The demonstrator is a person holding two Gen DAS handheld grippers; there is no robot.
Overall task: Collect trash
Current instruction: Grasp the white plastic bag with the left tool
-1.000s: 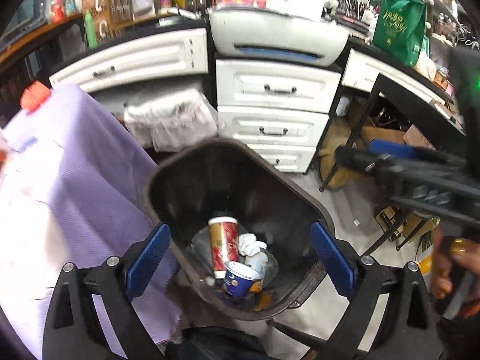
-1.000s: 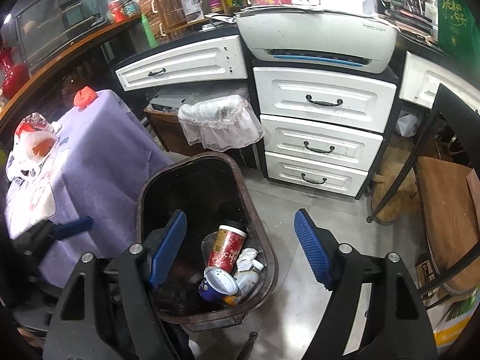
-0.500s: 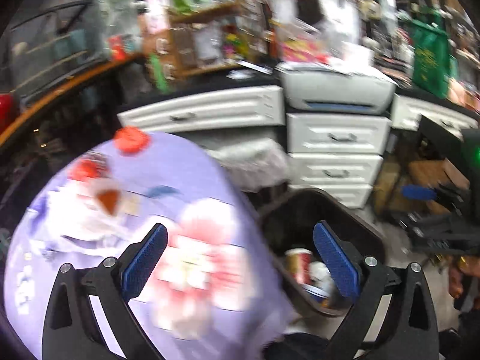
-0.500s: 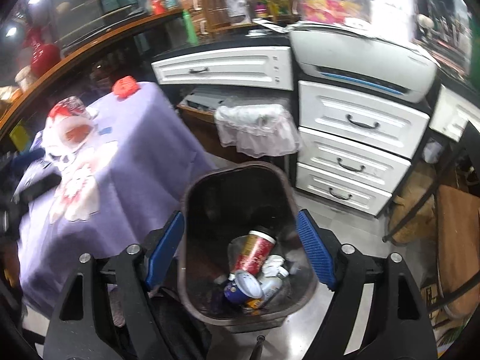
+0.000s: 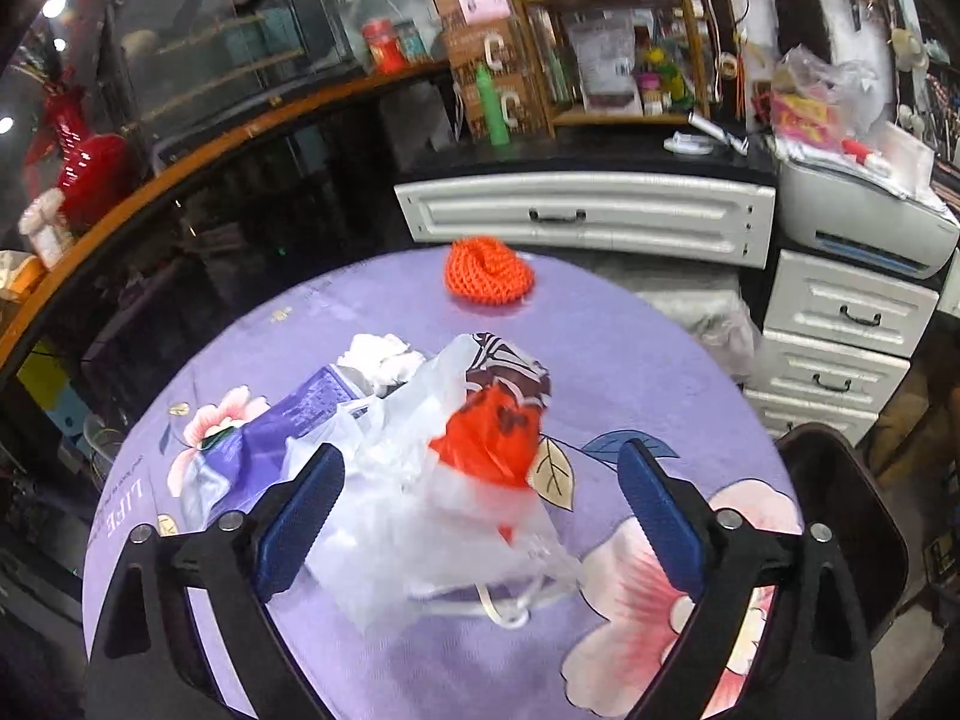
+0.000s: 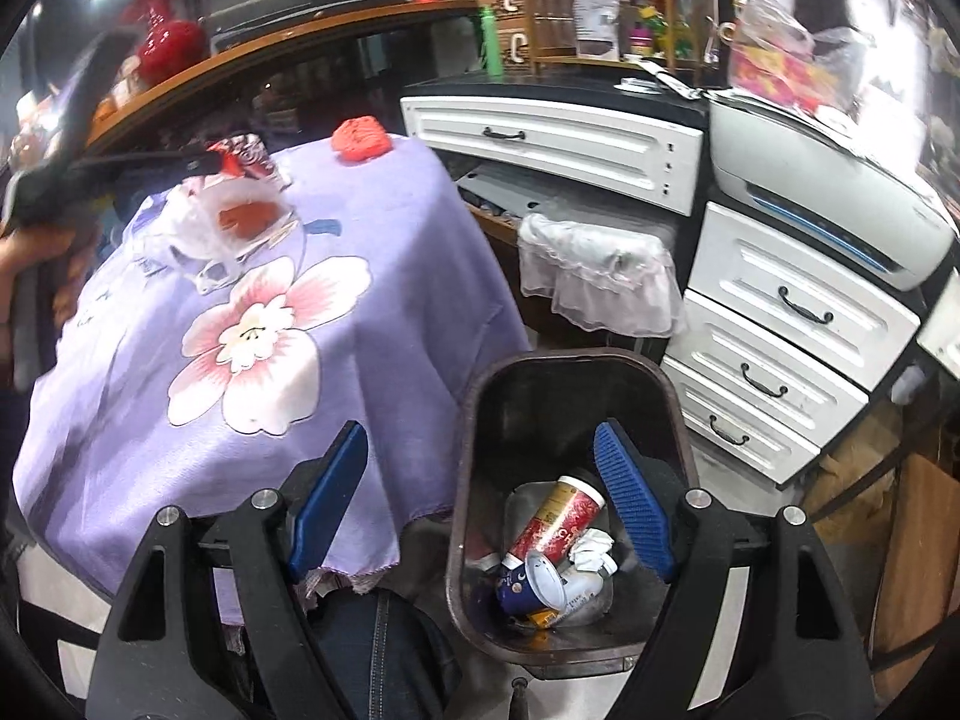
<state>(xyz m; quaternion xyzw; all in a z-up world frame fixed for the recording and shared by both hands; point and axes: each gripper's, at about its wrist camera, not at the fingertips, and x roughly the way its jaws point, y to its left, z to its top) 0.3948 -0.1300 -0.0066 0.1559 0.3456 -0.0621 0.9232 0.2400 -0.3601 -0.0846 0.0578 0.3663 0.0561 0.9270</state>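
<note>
L wrist view: the left gripper (image 5: 480,504) is hanging over the round tabletop (image 5: 630,360) w/ its jaws spread wide, nothing between the blue pads (image 5: 300,516). Directly ahead of it, lying on the purple floral cloth, is a clear plastic bag (image 5: 432,516) w/ a red wrapper (image 5: 486,444) showing through; a white drawstring loop is trailing off the bag's near end. A dark patterned wrapper (image 5: 510,366) is sitting at the bag's far end, touching it. Beside the bag on the left are a purple pouch (image 5: 300,414) and a crumpled white tissue (image 5: 384,357). An orange knitted item (image 5: 489,273) is lying near the far edge of the tabletop, well apart from the pile. At lower right, off the tabletop edge, part of the dark trash bin (image 5: 852,516) is showing. White drawers (image 5: 588,216) are standing behind.

R wrist view: the right gripper (image 6: 480,510) is also wide open and holding nothing, its right pad over the trash bin (image 6: 474,480), its left pad over the draped cloth edge. The bin is standing on the floor just beside the tabletop (image 6: 390,300). Inside it are lying a red paper cup (image 6: 558,519) tilted on its side, a blue cup (image 6: 531,582), a white crumpled paper (image 6: 591,546) and other bits too small to tell. On the tabletop, the plastic bag (image 6: 222,222) is lying at the far left, w/ the left gripper (image 6: 198,162) reaching in over it, blurred. The orange knit item (image 6: 360,138) is at the far edge.
</note>
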